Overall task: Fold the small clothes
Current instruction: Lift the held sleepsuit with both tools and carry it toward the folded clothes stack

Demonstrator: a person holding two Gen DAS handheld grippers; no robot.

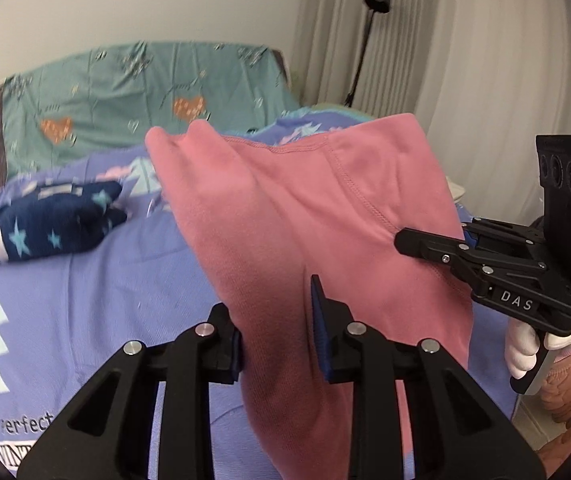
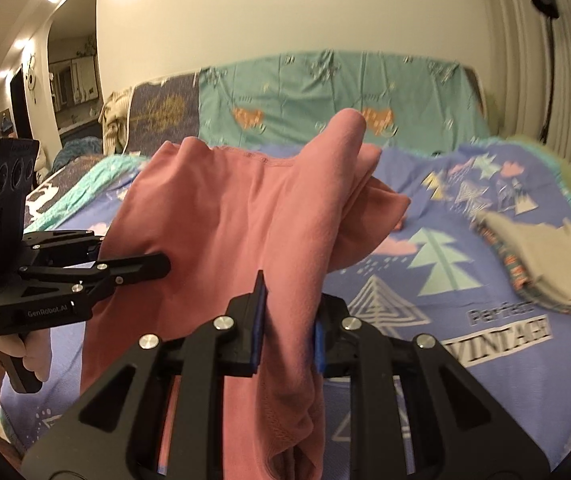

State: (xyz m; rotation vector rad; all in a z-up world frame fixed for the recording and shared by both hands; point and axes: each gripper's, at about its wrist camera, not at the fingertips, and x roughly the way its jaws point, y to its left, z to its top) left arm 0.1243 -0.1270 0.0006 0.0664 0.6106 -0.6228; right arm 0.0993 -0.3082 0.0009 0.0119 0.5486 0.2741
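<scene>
Pink garment (image 1: 309, 208) was held up off the bed (image 1: 85, 280), both grippers on it. Left gripper (image 1: 277, 336): fingers (image 1: 319, 320) pinched a fold of the pink fabric at its lower left part, cloth hanging down between the blue pads. Right gripper (image 2: 287, 320): fingers (image 2: 259, 320) likewise clamped a bunched fold on the garment's other side; from the left wrist view its tip (image 1: 413, 240) pressed against the fabric near a seam. Garment sagged between the two grips, top edge humped and creased. Bed had a purple tree-print cover. Folded navy star-print item (image 1: 45, 228) lay on it, well left of the garment. Folded beige stack (image 2: 549, 264) sat on the cover to the right.
</scene>
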